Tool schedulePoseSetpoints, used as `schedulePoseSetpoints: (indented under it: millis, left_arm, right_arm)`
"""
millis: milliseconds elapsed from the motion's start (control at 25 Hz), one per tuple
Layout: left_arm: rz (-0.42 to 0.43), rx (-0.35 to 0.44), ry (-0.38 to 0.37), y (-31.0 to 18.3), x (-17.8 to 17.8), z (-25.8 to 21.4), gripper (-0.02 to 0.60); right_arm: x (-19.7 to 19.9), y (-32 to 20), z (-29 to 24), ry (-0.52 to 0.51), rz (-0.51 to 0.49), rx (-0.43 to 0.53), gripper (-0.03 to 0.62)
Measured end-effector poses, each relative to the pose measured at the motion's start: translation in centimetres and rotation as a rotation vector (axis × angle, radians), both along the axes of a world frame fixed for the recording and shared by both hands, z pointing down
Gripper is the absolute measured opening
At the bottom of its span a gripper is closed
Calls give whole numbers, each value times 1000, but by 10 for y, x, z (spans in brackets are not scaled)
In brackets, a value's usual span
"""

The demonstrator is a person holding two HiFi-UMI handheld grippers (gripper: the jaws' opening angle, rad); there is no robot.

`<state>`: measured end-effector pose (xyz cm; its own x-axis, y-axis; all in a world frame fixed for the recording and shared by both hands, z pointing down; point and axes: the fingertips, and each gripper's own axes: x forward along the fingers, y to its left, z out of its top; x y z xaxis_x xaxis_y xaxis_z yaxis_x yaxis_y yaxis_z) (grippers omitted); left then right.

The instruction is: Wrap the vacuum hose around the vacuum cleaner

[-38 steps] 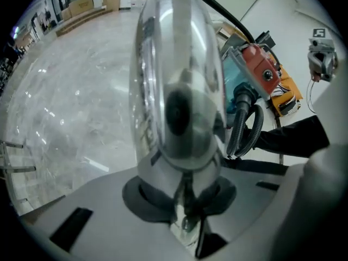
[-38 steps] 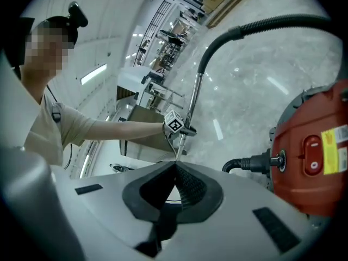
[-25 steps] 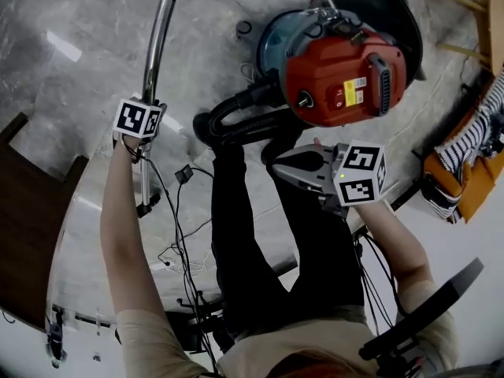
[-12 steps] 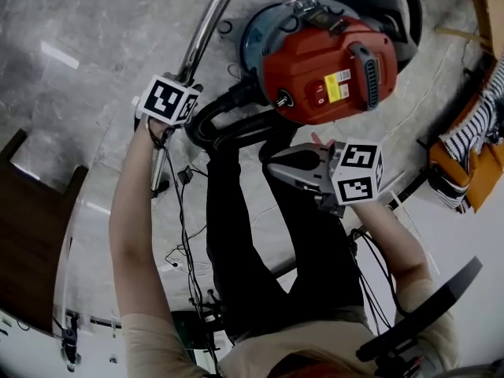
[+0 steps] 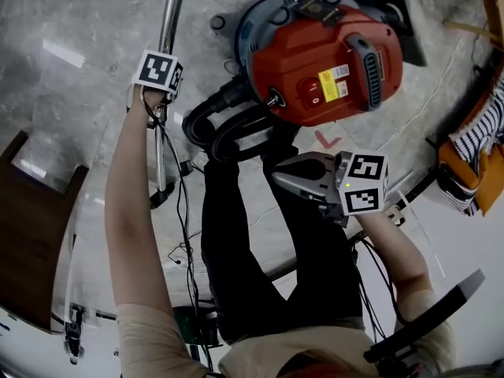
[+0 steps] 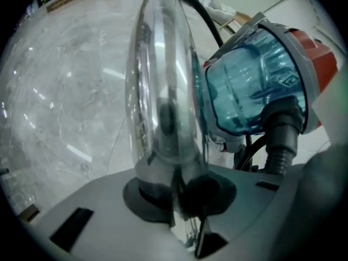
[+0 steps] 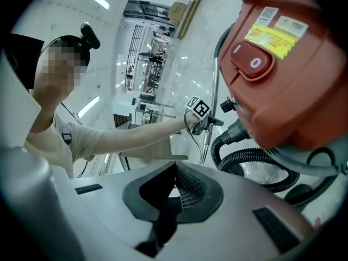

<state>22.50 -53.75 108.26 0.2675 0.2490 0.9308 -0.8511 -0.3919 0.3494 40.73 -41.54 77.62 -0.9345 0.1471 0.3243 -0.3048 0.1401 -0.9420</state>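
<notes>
**Early stage of the wrapping step.** The left tool (image 6: 173, 189), jaws narrow, clamps the chrome wand (image 5: 168, 22) just left of the vacuum cleaner (image 5: 331, 61). The black hose (image 5: 228, 124) lies looped against the cleaner's near side, not yet around it. The right tool (image 5: 279, 177), closed and empty, hovers near that side. The next move probably calls for carrying the wand around the cleaner, with the hose trailing.

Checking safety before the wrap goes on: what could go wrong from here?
The left claw grips a smooth, shiny metal tube, which may slip or twist. The black hose lies looped against the person's legs and could snag there. Thin cables hanging beside the tube could get wound in.
</notes>
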Motion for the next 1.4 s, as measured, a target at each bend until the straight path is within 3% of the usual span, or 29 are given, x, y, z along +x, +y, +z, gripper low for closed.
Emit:
schedulePoseSetpoints:
  millis: [160,360,600,720,840,1000,1120,1400]
  left_arm:
    - [-27,-49,-85,35,-52,37,87]
    - [-54,-131,-167,78,-101,79,87]
    - [10,-92,-247,84,-132,119,94]
    - [91,-78,-312,84,-152,129,152]
    - [99,-58,-345,86,-165,131,200]
    - [139,-19,-404,87,-186,123,272]
    - [143,38,-415,78,-197,97,275]
    - [147,304,-375,53,-185,-36,273]
  right_arm:
    - [4,-5,12,-10,62,-38,3]
    - [-6,-6,30,-10,66,-49,3]
    - [-35,-8,56,-14,11,-1,3]
    - [-50,-9,62,-24,-24,12,3]
    - [-56,-10,65,-24,-30,15,3]
    - [-62,-8,62,-12,-29,20,3]
    - [-67,-11,55,-11,-42,44,3]
    - [-75,-29,-5,-39,-50,108,3]
